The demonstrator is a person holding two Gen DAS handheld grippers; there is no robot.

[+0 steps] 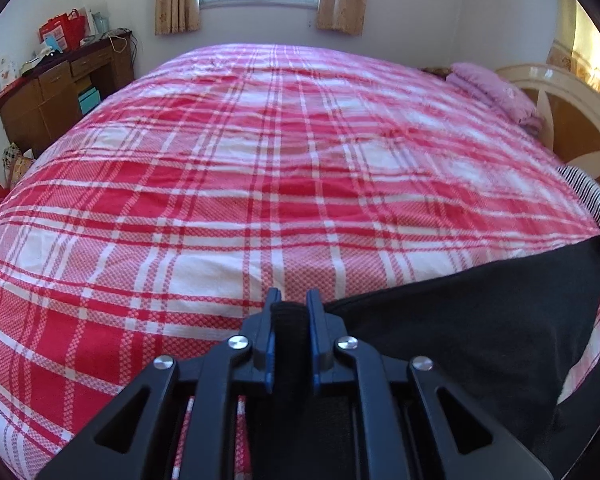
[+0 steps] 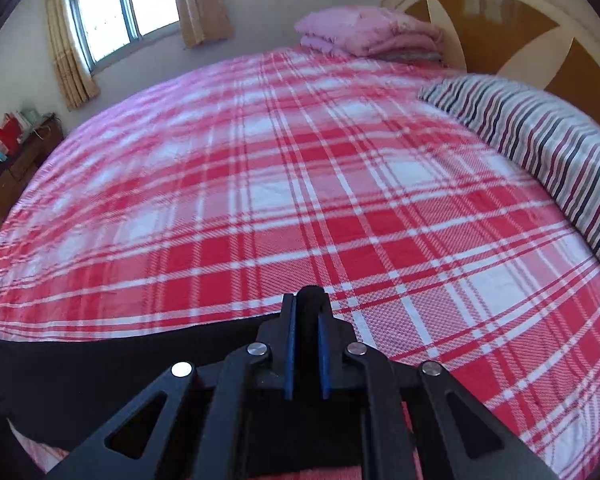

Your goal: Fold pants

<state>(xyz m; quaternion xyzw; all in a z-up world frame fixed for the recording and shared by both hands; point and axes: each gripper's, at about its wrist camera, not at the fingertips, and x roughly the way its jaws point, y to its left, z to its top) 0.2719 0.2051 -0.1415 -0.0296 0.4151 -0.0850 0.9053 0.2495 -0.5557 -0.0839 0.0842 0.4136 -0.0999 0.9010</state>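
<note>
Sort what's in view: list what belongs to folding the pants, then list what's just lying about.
Belongs to the job:
black pants
left claw, shut on the pants
right claw, shut on the pants
plaid bedspread, the folding surface

Just lying about:
striped pillow
folded pink blanket
wooden desk with red bags

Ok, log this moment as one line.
left hand-held gripper: shut on black pants | right hand-held gripper: shut on pants | pants: on plaid bed

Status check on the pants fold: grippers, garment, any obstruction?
Left gripper shut on black pants. Right gripper shut on same pants, other end. Garment stretched between them over plaid bedspread. Nothing in the way.
</note>
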